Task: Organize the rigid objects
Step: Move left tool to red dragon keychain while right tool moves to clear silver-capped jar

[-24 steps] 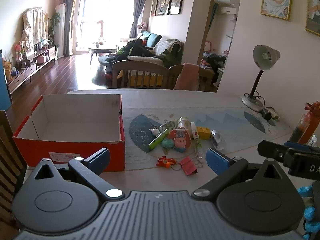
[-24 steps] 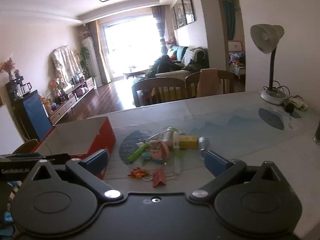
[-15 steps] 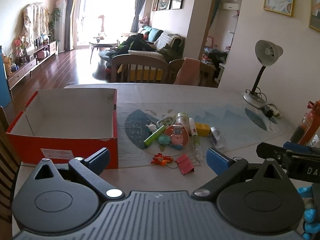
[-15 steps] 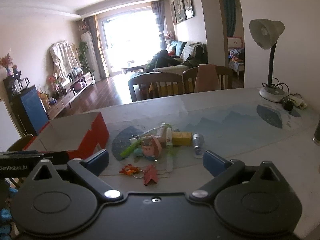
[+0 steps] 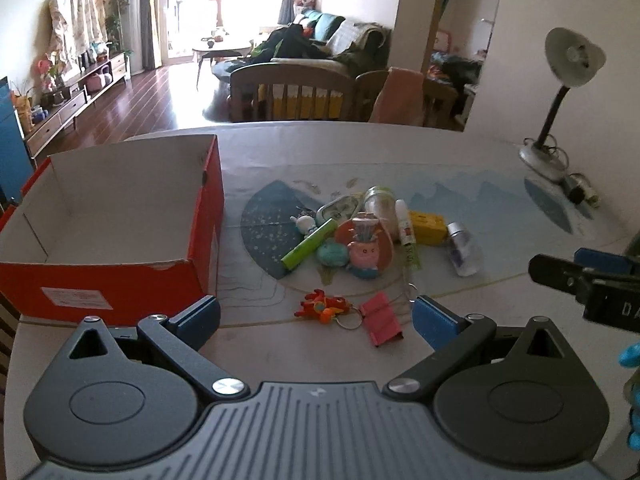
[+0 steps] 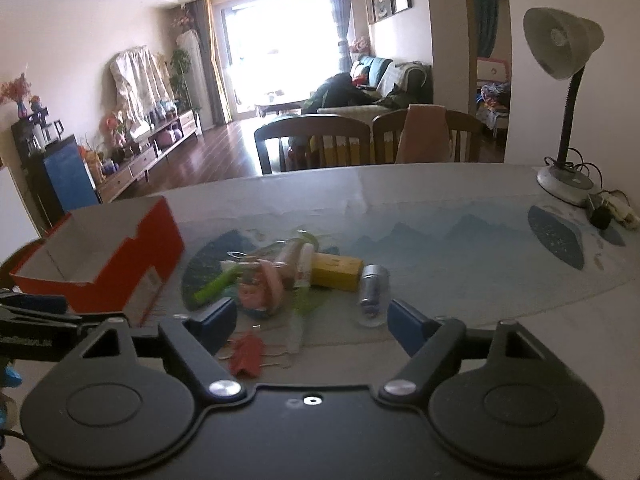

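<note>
A heap of small items lies on the patterned mat: a green tube, a pink pig toy, a yellow box and a small clear bottle. Nearer me are an orange keyring figure and a pink binder clip. An open, empty red shoebox stands left of the heap. My left gripper hangs open above the clip and figure, holding nothing. My right gripper is open over the clip, short of the bottle and yellow box, with nothing gripped.
A desk lamp with its cable and plug stands at the table's far right. Wooden chairs line the far edge. The shoebox sits at the table's left side. The other gripper's arm reaches in from the right of the left wrist view.
Both grippers have moved forward and tipped down toward the heap, which now looks larger and nearer. The right gripper's jaws stand somewhat narrower than before. No object has moved.
</note>
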`<state>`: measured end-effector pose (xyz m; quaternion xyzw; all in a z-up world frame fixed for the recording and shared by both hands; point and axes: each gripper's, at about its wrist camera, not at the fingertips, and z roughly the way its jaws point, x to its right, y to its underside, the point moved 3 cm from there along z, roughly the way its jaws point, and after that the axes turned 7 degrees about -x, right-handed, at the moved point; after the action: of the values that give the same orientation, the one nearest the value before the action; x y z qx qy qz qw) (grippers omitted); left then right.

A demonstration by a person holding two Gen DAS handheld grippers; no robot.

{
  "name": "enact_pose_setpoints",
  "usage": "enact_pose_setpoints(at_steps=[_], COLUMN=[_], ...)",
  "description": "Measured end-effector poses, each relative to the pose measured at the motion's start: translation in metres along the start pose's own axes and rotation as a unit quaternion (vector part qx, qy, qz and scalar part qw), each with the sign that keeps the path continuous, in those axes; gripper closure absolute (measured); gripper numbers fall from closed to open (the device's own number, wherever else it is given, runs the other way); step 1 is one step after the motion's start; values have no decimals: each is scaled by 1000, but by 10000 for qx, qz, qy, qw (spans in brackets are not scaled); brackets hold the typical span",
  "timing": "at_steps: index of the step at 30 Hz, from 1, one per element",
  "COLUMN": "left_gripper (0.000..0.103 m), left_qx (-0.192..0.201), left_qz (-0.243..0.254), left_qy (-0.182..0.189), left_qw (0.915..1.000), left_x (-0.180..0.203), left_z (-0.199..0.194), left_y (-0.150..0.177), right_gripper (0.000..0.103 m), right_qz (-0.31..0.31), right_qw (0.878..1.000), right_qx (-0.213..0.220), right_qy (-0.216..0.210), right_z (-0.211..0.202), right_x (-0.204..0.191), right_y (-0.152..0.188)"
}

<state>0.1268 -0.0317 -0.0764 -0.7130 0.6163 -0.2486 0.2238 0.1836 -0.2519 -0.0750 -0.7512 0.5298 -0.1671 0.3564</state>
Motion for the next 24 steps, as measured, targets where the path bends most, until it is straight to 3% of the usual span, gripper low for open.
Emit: enact_pose_setpoints(at_steps=[8, 16, 24], left_gripper=[0, 1, 15], left_qx=[-215, -570, -882], left_qz=[-100, -123, -198], left_qy=[-420, -559, -586], left_qw=[9988, 9967, 9942], left_x=[8, 17, 9], left_z=[50, 97, 127], left_y=[-10, -5, 0], right_gripper=[25, 30, 35], right_qz=[-318, -517, -539], right_qw=[9988, 9962, 9941], right_qx=[-366, -699, -946], right_qy=[41, 69, 10], right_z=[52, 91, 122], right_x=[26, 46, 60], right_y=[-8, -15, -21])
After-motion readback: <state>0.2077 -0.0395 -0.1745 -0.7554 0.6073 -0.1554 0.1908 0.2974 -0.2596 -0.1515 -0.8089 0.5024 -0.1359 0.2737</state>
